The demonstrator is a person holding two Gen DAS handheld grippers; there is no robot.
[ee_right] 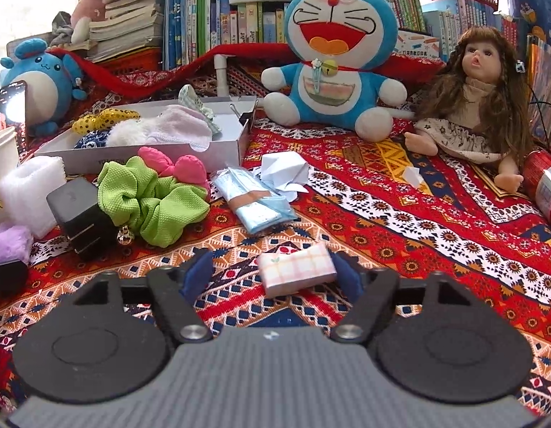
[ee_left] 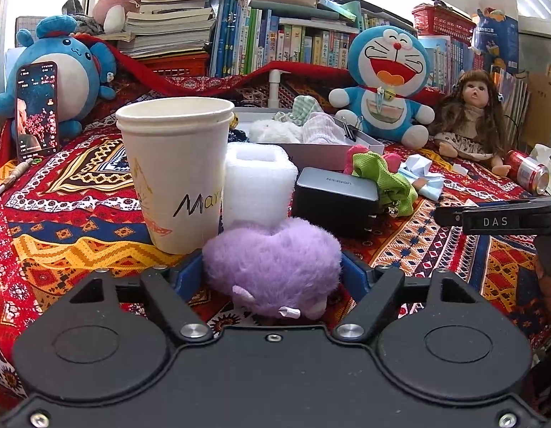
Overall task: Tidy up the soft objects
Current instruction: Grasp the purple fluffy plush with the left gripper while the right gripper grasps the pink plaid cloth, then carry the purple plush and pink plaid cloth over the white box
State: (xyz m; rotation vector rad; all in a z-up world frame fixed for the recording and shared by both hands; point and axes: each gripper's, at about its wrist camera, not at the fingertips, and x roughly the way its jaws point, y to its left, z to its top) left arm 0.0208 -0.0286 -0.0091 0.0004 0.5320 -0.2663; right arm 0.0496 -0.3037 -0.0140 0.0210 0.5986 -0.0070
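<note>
My left gripper (ee_left: pixel 273 267) has its blue fingers on both sides of a fluffy purple plush (ee_left: pixel 275 267) and is shut on it, just in front of a paper cup (ee_left: pixel 173 171). The plush's edge also shows at the left of the right wrist view (ee_right: pixel 8 242). My right gripper (ee_right: pixel 275 271) is open around a small pink checkered packet (ee_right: pixel 297 271) lying on the cloth; the packet is near the right finger. A grey box (ee_right: pixel 218 149) at the back holds several soft items. A green scrunchie (ee_right: pixel 150 199) and a pink bow (ee_right: pixel 175 167) lie in front of the box.
White foam block (ee_left: pixel 259 185) and black charger (ee_left: pixel 336 199) stand behind the plush. Tissue pack (ee_right: pixel 254 199), crumpled paper (ee_right: pixel 282 171), Doraemon plush (ee_right: pixel 332 50), doll (ee_right: pixel 479 92), red can (ee_right: pixel 546 185), blue plush (ee_left: pixel 61 71) with phone (ee_left: pixel 36 110), books behind.
</note>
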